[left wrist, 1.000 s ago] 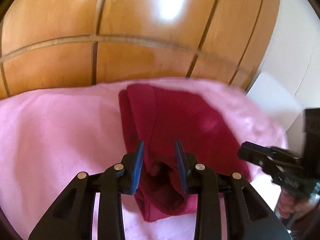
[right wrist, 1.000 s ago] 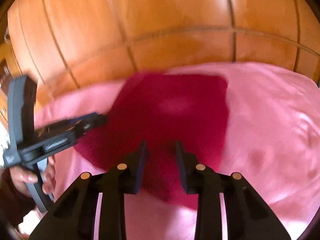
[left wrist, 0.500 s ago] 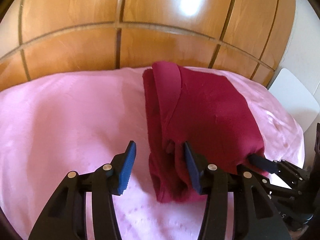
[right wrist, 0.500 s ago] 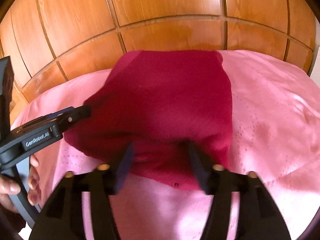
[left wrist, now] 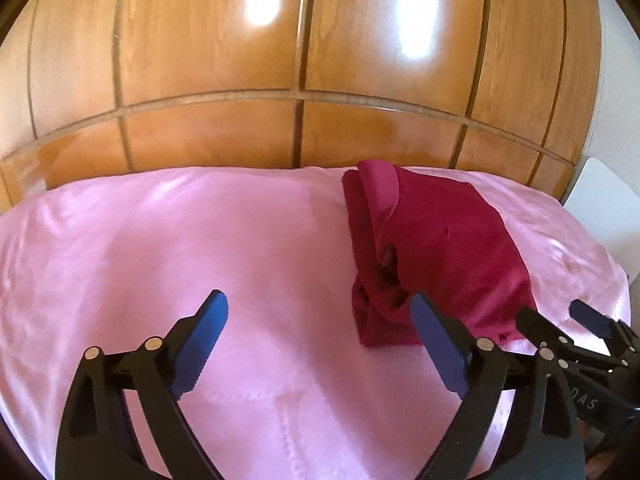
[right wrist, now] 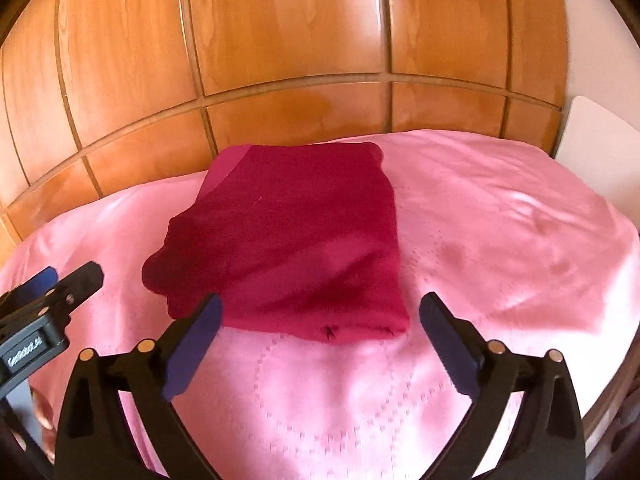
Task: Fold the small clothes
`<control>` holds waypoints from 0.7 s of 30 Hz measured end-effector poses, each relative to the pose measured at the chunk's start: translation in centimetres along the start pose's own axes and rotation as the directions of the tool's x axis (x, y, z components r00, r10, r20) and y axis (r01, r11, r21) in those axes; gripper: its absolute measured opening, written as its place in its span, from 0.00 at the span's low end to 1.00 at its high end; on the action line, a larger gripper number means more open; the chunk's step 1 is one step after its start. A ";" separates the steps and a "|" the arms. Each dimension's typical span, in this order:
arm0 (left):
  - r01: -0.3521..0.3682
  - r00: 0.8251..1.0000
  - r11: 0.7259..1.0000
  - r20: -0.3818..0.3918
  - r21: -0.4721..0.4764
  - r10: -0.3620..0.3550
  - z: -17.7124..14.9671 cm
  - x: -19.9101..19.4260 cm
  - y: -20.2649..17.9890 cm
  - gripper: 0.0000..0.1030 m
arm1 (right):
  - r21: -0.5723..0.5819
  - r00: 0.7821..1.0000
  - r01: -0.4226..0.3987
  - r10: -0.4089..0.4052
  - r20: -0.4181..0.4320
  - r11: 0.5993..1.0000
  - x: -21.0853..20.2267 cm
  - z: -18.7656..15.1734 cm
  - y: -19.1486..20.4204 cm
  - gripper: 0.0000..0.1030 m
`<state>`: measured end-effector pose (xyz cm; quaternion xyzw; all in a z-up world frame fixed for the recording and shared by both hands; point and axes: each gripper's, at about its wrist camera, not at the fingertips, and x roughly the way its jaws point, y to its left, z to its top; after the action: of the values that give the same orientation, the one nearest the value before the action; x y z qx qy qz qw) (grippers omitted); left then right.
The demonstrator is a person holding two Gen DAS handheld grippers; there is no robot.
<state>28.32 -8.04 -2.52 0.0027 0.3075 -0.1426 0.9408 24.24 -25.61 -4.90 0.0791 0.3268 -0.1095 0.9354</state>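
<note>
Red garment lies folded on pink sheet beside wooden headboard

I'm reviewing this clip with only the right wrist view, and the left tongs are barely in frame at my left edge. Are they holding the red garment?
Observer: No. The left tongs are open wide and grip nothing.
Operator: The garment's left side looks lumpy from here. Why?
Observer: The left wrist view shows the red garment edge-on there: several stacked layers, with a lighter band curling up at the far end.
Operator: Anything loose?
Observer: A gap opens between the layers midway along. I cannot tell what is inside it.
</note>
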 end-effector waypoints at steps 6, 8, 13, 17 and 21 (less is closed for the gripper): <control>-0.013 1.000 1.000 0.014 0.005 0.013 -1.7 -2.1 -0.1 0.95 | -0.010 0.999 0.044 -0.044 0.012 0.999 -1.5 -0.9 0.6 0.97; -0.018 1.000 1.000 0.010 -0.006 0.018 -2.2 -2.7 0.1 0.96 | -0.003 0.998 0.060 -0.060 0.013 0.998 -1.9 -1.0 0.6 0.98; -0.034 0.999 0.999 0.007 -0.021 0.035 -2.8 -3.9 0.3 0.96 | 0.008 0.995 0.093 -0.093 0.018 0.996 -3.4 -1.7 0.4 0.98; -0.045 0.999 0.999 0.021 -0.024 0.046 -3.1 -4.8 0.3 0.96 | 0.031 0.992 0.116 -0.117 0.037 0.993 -4.6 -2.0 0.0 0.98; -0.048 0.998 0.998 0.033 -0.041 0.049 -3.4 -5.6 0.4 0.96 | 0.053 0.990 0.120 -0.124 0.063 0.991 -5.8 -1.9 -0.1 0.98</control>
<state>22.16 -5.86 -2.02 -0.0113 0.2944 -0.1134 0.9489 18.69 -24.37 -2.74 0.0782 0.2970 -0.1770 0.9350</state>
